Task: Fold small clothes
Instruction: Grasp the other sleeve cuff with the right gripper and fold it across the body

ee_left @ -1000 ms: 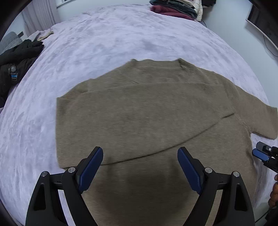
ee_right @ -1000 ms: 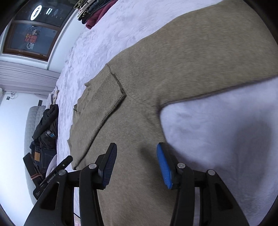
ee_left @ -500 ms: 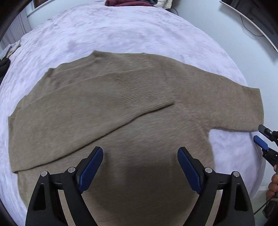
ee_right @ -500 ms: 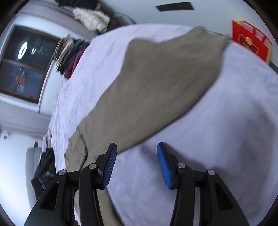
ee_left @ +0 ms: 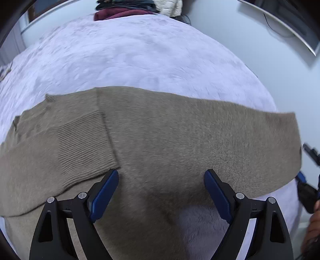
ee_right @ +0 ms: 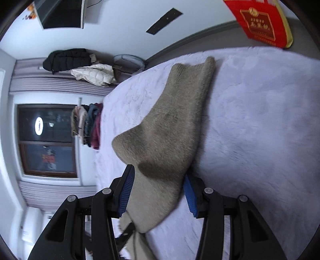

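A tan knit sweater lies spread on a pale lilac bedspread. One sleeve with a ribbed cuff is folded across its body. My left gripper is open just above the sweater near the other sleeve's armpit. My right gripper is open, its jaws either side of the outstretched sleeve, whose cuff points toward the bed's far edge. The right gripper also shows at the right edge of the left wrist view.
A stack of folded clothes sits at the bed's far end. Jackets hang by the window. A red bag stands against the wall past the bed. The bed's edge is close on the right.
Both grippers have swung rightward along the sweater toward the outstretched sleeve. The right gripper now straddles that sleeve; half a second ago it was over bare bedspread.
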Tool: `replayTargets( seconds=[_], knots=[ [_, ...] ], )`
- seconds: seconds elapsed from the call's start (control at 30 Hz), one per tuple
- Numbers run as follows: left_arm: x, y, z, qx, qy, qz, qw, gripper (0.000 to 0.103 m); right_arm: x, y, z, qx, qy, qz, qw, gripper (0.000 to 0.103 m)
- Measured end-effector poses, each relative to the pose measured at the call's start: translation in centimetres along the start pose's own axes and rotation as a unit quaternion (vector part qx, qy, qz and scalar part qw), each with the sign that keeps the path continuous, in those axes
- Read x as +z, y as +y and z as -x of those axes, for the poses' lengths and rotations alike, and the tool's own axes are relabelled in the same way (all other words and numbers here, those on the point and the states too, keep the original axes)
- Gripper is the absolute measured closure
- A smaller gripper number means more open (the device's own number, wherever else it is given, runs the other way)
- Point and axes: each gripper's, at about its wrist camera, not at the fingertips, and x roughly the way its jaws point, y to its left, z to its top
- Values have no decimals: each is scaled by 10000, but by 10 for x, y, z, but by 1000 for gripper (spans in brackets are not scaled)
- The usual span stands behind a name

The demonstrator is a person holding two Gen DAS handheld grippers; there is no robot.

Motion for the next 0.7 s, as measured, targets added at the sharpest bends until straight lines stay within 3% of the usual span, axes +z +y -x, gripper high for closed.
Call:
replayTargets(
  seconds=[0.03,0.1,0.13,0.3,0.43,0.53,0.7],
  knots=[
    [-1,-5,-6,77,45,-75,9999,15,2,-2,-5,174,90,-141,9997,54],
    [-3,-8,-14,146,11,-75,9999,14,3,-5,-12,487,223,-353,9979,84],
    [-3,-7,-17,128,-1,-27,9999,9,2,-4,-16,646,287,-425,9966,90],
    [6,9,-24,-265,328,192,9989,6,-4,12,-29,1119,391,-464,9919,92],
    [7,25,3,-349,26,266,9990,6,-11,40,-44,1371,568,-231,9887,92],
    [0,49,29,-372,-252,350,9984,6,-26,81,-63,1414,852,312,9858,92],
    [-17,117,69,-113,-504,653,9965,6,-72,149,-107,1500,1420,1307,9697,92]
  ],
)
